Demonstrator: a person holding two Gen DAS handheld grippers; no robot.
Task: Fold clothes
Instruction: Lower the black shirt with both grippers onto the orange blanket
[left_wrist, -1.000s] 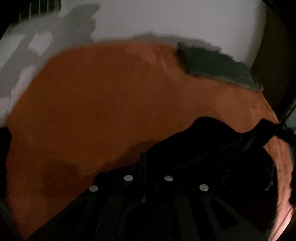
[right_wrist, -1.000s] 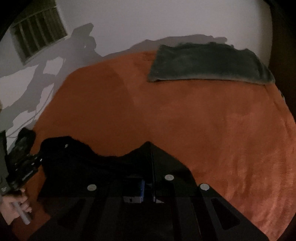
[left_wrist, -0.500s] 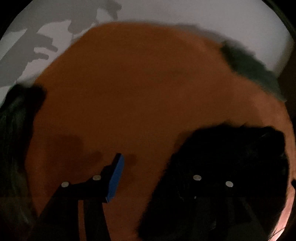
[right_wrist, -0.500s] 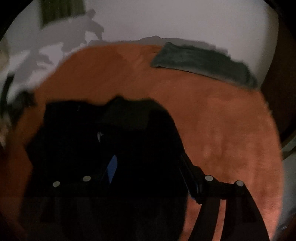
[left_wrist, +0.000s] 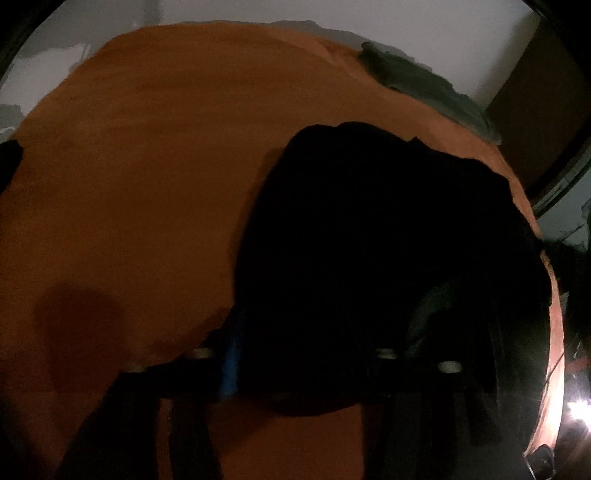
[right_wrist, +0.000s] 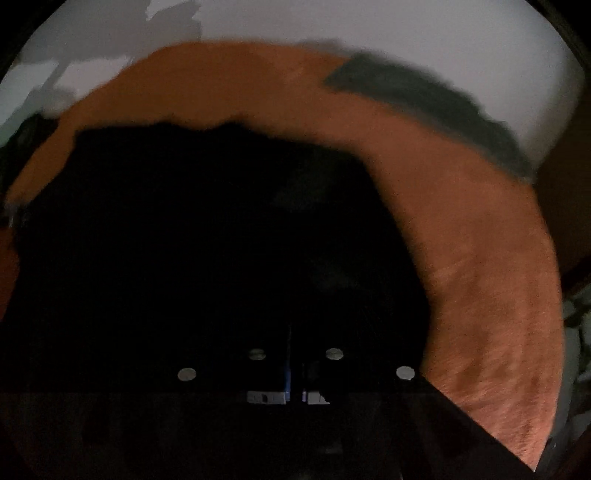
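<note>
A black garment (left_wrist: 369, 240) lies bunched on an orange fleece blanket (left_wrist: 129, 166). My left gripper (left_wrist: 303, 332) points down at the garment's near left edge. Its jaws are closing but still stand wide, with cloth between them. Its blue left pad (left_wrist: 231, 362) sits at the cloth's edge, and the garment covers the right finger. In the right wrist view the garment (right_wrist: 203, 240) fills the lower left. My right gripper (right_wrist: 291, 332) is shut with its tips buried in the black cloth. The dim light hides the folds.
A folded grey-green cloth (left_wrist: 424, 85) lies at the blanket's far right edge, also seen in the right wrist view (right_wrist: 424, 99). A pale wall (right_wrist: 369, 29) rises behind the orange blanket (right_wrist: 480, 258). Dark furniture (left_wrist: 535, 110) stands at the right.
Both grippers opened and dropped the garment onto the blanket. The left then slid right onto its edge and is narrowing; the right rolled and shut on the cloth.
</note>
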